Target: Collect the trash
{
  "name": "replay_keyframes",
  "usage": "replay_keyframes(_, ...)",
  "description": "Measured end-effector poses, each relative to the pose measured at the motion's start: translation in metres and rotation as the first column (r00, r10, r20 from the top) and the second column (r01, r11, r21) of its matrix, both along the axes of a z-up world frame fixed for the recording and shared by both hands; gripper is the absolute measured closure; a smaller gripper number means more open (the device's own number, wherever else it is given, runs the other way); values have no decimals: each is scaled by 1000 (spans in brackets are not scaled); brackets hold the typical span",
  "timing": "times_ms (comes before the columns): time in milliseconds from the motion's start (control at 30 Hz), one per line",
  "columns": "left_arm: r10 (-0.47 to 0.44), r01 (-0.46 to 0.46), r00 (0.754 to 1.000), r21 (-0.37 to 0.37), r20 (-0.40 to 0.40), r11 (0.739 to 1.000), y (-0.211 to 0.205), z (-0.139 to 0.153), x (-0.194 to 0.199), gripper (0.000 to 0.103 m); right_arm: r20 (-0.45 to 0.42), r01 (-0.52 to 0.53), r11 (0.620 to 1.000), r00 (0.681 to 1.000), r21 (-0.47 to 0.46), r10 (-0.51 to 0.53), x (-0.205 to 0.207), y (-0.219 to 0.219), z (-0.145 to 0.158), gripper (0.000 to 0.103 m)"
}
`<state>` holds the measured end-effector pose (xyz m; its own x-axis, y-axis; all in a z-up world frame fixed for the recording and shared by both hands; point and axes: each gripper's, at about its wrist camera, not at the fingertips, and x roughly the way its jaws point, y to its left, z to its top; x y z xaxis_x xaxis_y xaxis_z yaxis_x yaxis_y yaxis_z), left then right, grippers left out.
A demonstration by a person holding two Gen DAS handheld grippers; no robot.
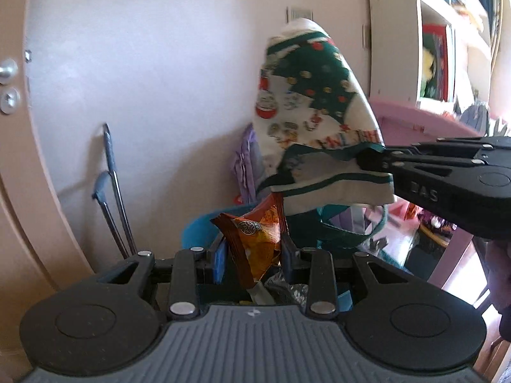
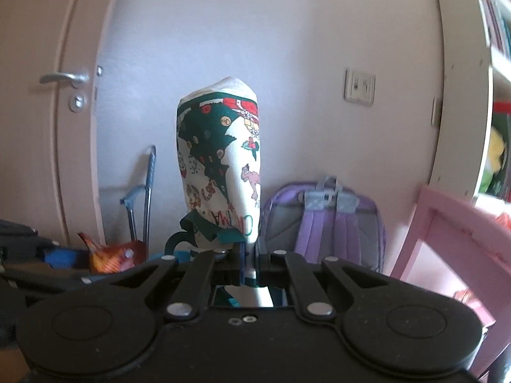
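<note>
An orange snack wrapper (image 1: 255, 236) sits crumpled between the blue pads of my left gripper (image 1: 254, 253), which is shut on it. A cloth bag with a green and red Christmas print (image 1: 306, 95) stands up in the air just behind it. My right gripper (image 1: 367, 161) comes in from the right and pinches the bag's green-trimmed rim. In the right wrist view the bag (image 2: 220, 166) rises straight above my right gripper (image 2: 250, 255), shut on its edge. The wrapper (image 2: 108, 258) shows low at the left. The bag's inside is hidden.
A door with a metal handle (image 2: 64, 78) is at the left. A grey-blue pole (image 2: 148, 191) leans on the wall. A purple backpack (image 2: 322, 223) rests against the wall. A pink chair (image 2: 447, 223) and a bookshelf (image 1: 447, 48) are on the right, and a blue tub (image 1: 198, 229) is below.
</note>
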<state>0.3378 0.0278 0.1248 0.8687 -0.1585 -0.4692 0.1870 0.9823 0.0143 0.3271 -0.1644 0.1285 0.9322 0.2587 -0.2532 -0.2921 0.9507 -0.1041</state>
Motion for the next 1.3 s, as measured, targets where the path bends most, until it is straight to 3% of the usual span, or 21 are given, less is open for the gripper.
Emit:
replay_keyframes(167, 12, -11, 996, 7, -88, 1000, -10, -30, 34, 70, -90, 0, 1000, 996, -3, -1, 29, 8, -29, 99)
replay_keyframes(433, 23, -23, 976, 1, -216, 1000, -12, -61, 75, 70, -236, -48, 995, 971, -88, 26, 49, 17, -72, 97)
replay_keyframes(800, 0, -4, 928, -10, -373, 1000, -13, -88, 98, 69, -350, -80, 992, 936, -101, 40, 56, 16, -87, 87)
replay_keyframes(900, 12, -8, 926, 13, -377, 1000, -15, -91, 95, 61, -351, -87, 991, 935, -105, 45, 52, 14, -87, 87)
replay_keyframes(1033, 11, -8, 933, 11, -359, 1000, -14, -87, 84, 41, -347, -82, 991, 937, -104, 41, 42, 9, -86, 80)
replay_keyframes(1233, 30, -23, 953, 24, -302, 999, -15, -68, 59, 39, -328, -66, 995, 944, -70, 39, 24, -4, -74, 74)
replay_keyframes(1300, 34, -28, 962, 25, -272, 999, -15, -58, 47, 31, -321, -63, 996, 946, -55, 42, 16, -8, -68, 73)
